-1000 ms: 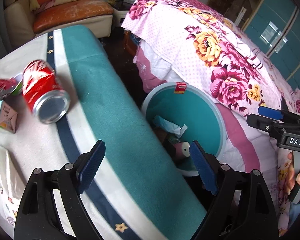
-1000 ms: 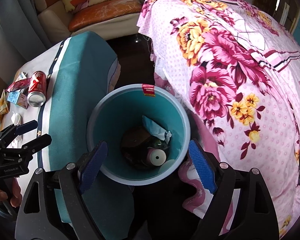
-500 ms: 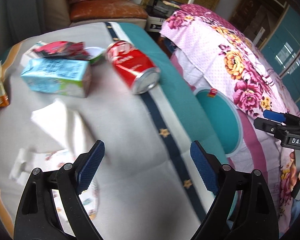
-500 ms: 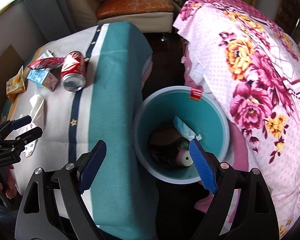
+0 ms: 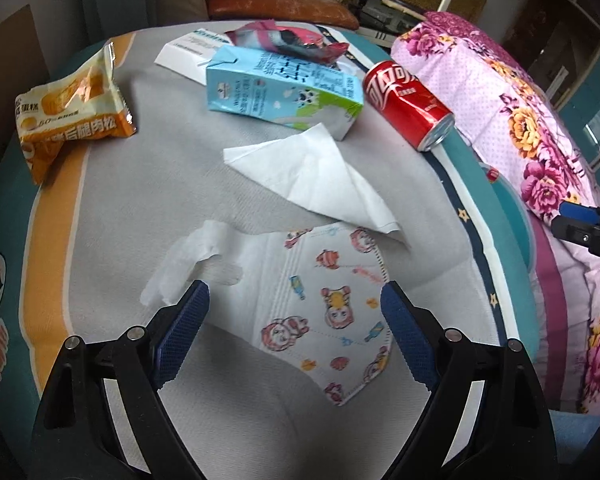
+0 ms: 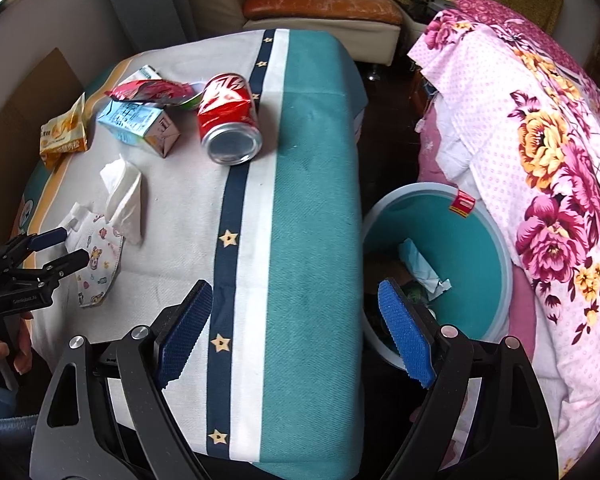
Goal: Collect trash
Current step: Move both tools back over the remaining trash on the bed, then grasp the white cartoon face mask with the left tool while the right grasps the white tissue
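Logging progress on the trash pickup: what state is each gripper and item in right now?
Left gripper: open, empty, over the mask.
Right gripper: open, empty.
Face mask: flat on table.
Tissue: loose, crumpled.
Can: dented, on its side.
Milk carton: lying down.
Bin: open, partly filled.

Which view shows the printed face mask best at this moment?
The left wrist view: the face mask lies large and flat on the table, between the open left gripper's fingers, cartoon print readable. The right wrist view shows it small near the left edge, partly hidden behind that gripper.
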The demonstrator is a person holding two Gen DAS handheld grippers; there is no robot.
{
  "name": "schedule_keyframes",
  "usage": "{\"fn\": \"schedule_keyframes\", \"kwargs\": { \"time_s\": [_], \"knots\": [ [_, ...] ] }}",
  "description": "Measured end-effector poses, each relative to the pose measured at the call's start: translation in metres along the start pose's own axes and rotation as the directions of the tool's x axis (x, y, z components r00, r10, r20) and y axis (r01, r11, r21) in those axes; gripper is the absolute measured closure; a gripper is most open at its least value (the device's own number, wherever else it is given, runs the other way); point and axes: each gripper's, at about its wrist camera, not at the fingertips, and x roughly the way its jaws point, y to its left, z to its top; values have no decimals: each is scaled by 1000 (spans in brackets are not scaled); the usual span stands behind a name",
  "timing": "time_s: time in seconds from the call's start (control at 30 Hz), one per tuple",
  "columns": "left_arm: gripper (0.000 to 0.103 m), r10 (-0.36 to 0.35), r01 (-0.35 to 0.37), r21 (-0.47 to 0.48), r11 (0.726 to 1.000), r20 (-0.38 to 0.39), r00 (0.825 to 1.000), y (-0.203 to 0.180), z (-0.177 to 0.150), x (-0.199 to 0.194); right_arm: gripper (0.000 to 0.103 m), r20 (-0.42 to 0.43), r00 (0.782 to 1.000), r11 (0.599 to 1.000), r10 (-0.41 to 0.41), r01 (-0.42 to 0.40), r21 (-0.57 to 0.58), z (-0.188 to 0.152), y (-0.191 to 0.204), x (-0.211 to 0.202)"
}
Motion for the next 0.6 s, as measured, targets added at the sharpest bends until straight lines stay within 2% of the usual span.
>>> {"fn": "schedule_keyframes", "kwargs": {
  "time_s": [0.17,0.37,0.6],
  "knots": [
    [15,-14,14,23,1000,-27,1000,-3,-6,7,22,-17,1000,1000,16,-16,5,-2,8,7],
    [5,-34,36,54,998,-27,999,-19,-7,11,22,-25,999,999,36,-35,12,-3,13,12],
    [4,47,-45,130,990,-11,999,-36,-11,24,22,-37,998,999,45,-44,16,-2,17,18]
  ]
}}
